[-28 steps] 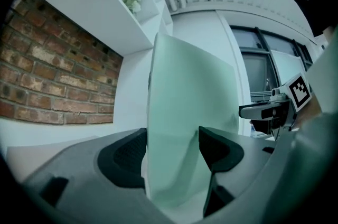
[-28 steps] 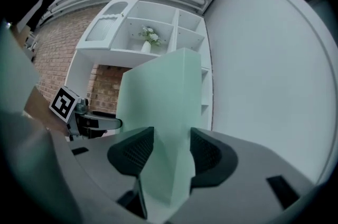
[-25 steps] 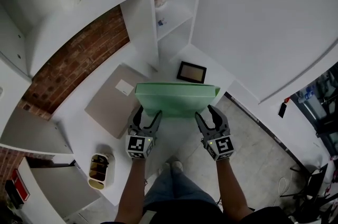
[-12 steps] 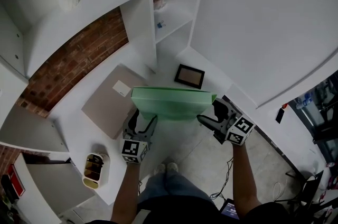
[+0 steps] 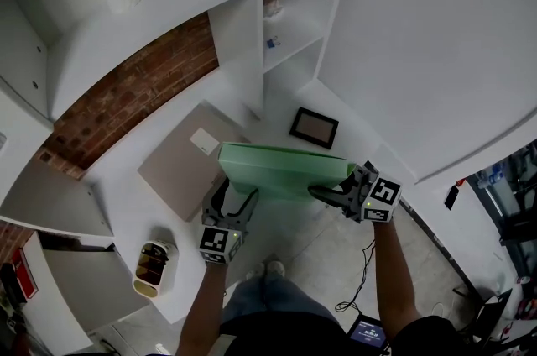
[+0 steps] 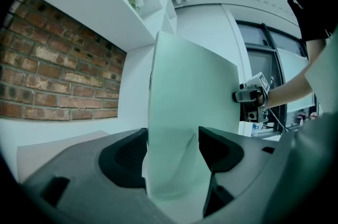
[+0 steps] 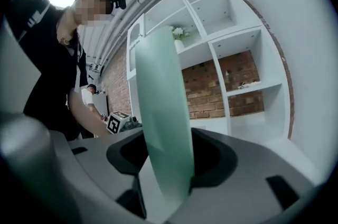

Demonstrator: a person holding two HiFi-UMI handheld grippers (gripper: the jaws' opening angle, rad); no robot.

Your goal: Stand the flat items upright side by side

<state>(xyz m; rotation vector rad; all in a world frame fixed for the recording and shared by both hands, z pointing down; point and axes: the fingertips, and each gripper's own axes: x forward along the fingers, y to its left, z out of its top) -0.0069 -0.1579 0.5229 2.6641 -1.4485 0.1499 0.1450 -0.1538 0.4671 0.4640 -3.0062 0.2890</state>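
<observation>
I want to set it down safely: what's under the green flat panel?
Tan flat board lying on the white desk runs beneath the green flat panel's left end; the rest below is covered.

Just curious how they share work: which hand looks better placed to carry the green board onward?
Probably the left gripper: it clamps the green board by its near edge. The right gripper has just been closing its jaws around the board's side edge.

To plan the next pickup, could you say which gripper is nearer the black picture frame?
Right. The right gripper, jaws just closing on the green board between them, is a short way from the black picture frame; the left gripper grips the board's opposite end, farther off.
</observation>
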